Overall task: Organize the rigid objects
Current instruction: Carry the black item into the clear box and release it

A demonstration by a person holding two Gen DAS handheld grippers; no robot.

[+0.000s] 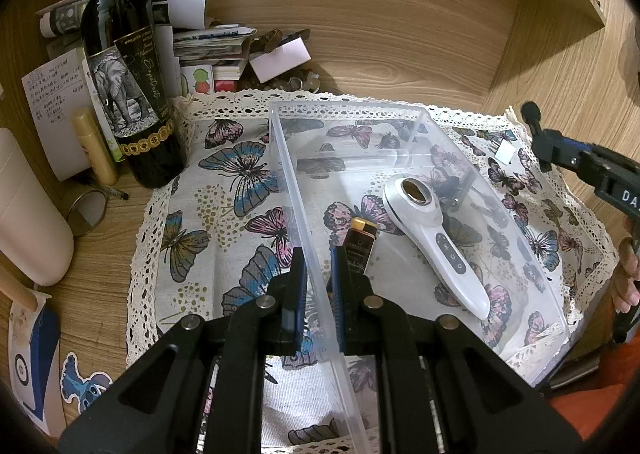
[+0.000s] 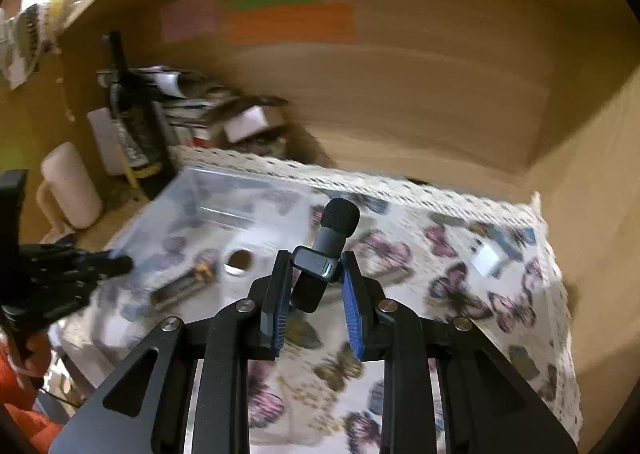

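A clear plastic bin (image 1: 520, 250) stands on the butterfly cloth (image 1: 224, 214). Inside it lie a white handheld device (image 1: 436, 238) and a small dark and gold tube (image 1: 362, 246). My left gripper (image 1: 318, 254) is shut on the bin's left wall, one finger on each side. My right gripper (image 2: 314, 258) is shut on a small black clip microphone (image 2: 326, 250) with a foam tip, held above the cloth beside the bin (image 2: 208, 198). The right gripper with the microphone (image 1: 538, 134) also shows at the right edge of the left wrist view. The right wrist view is motion-blurred.
A wine bottle (image 1: 124, 94), a cream tube (image 1: 94, 146), a white container (image 1: 28, 214), a small mirror (image 1: 86, 212) and stacked papers (image 1: 208, 42) crowd the left and back. A small white cube (image 1: 505, 152) lies on the cloth at right. Wooden walls enclose the desk.
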